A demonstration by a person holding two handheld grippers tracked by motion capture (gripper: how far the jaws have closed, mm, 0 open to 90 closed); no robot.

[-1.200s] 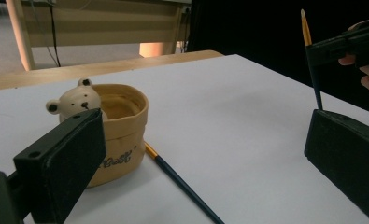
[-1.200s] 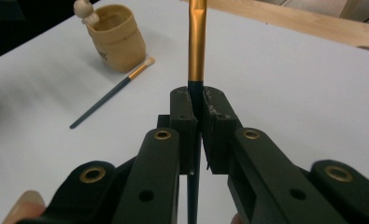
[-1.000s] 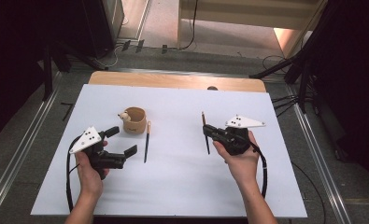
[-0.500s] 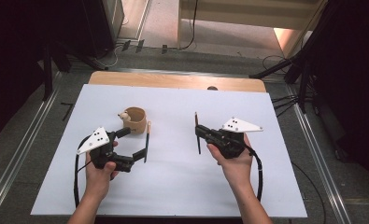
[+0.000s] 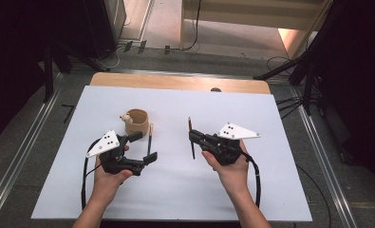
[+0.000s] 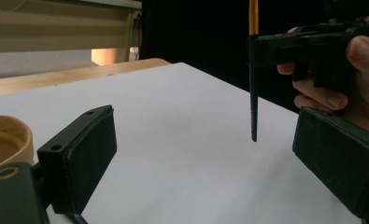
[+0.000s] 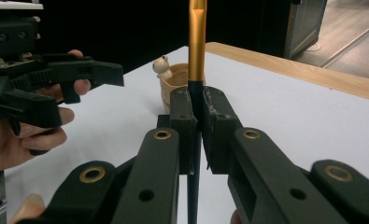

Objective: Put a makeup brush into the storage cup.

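Bare sheet ahead, cup behind the left gripper

Between the left gripper (image 5: 144, 148) and right gripper (image 5: 192, 136) the white sheet (image 5: 223, 190) lies bare; the wooden cup (image 5: 137, 121) and a brush (image 5: 149, 138) crowd the left.

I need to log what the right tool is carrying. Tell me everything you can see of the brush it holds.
The thin paintbrush with an orange upper part and a dark lower handle is clamped between the shut jaws of the right tool, gripped where orange meets dark. In the left gripper view it hangs near upright, its dark pointed end just above the white table sheet, apparently not touching it. Its other end runs out of frame. The surface looks glossy, like lacquered wood.
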